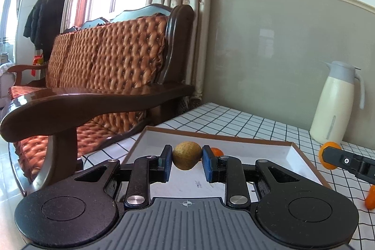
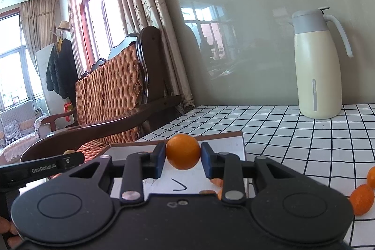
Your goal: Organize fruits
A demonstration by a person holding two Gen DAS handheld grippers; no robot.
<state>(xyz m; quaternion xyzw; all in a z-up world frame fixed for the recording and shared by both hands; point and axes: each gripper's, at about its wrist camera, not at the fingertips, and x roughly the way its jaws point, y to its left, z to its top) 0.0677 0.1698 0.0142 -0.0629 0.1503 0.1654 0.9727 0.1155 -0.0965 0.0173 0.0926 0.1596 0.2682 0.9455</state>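
My left gripper point(image 1: 187, 162) is shut on a brownish-green pear-like fruit point(image 1: 186, 154) and holds it above the white tray point(image 1: 269, 151). A small orange fruit point(image 1: 216, 152) lies in the tray behind it. My right gripper point(image 2: 183, 161) is shut on an orange point(image 2: 183, 151) over the tray point(image 2: 232, 144). That orange also shows at the right of the left wrist view point(image 1: 328, 155). The left gripper's side and the pear-like fruit point(image 2: 69, 152) show at the left of the right wrist view. Loose oranges lie on the tablecloth point(image 2: 362, 199), point(image 1: 370, 199).
A cream thermos jug point(image 2: 317, 67) stands at the back by the wall, also in the left wrist view point(image 1: 335, 102). The table has a black-and-white checked cloth point(image 2: 293, 139). A wooden sofa with tufted orange cushions point(image 1: 112, 67) stands just left of the table.
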